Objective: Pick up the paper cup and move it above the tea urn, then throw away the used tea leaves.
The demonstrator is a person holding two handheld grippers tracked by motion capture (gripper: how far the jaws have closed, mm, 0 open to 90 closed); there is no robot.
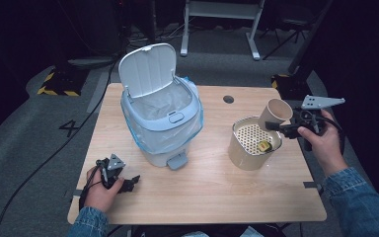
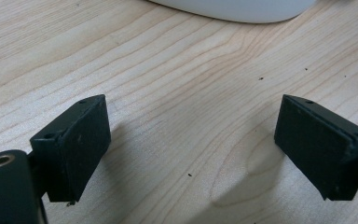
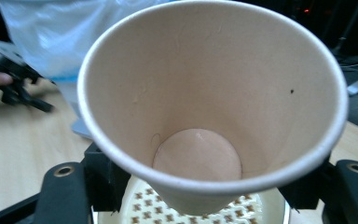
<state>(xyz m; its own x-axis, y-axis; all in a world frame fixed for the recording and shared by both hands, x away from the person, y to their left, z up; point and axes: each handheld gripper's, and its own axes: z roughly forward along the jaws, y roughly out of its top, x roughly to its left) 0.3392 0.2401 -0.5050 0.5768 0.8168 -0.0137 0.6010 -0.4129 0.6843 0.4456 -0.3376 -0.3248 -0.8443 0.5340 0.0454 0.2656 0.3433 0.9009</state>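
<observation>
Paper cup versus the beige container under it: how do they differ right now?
The paper cup is held tilted above the table, clamped in the right gripper; the beige container stands upright on the table. The cup is narrower and empty; the container is wider, with a perforated insert and a small yellow item lying on it. Both are beige, round and open-topped.

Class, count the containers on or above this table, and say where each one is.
3. The lidded bin stands at the table's left-centre, lid up. The beige strainer pot stands at right. The paper cup is held tilted above that pot by the right gripper.
</observation>
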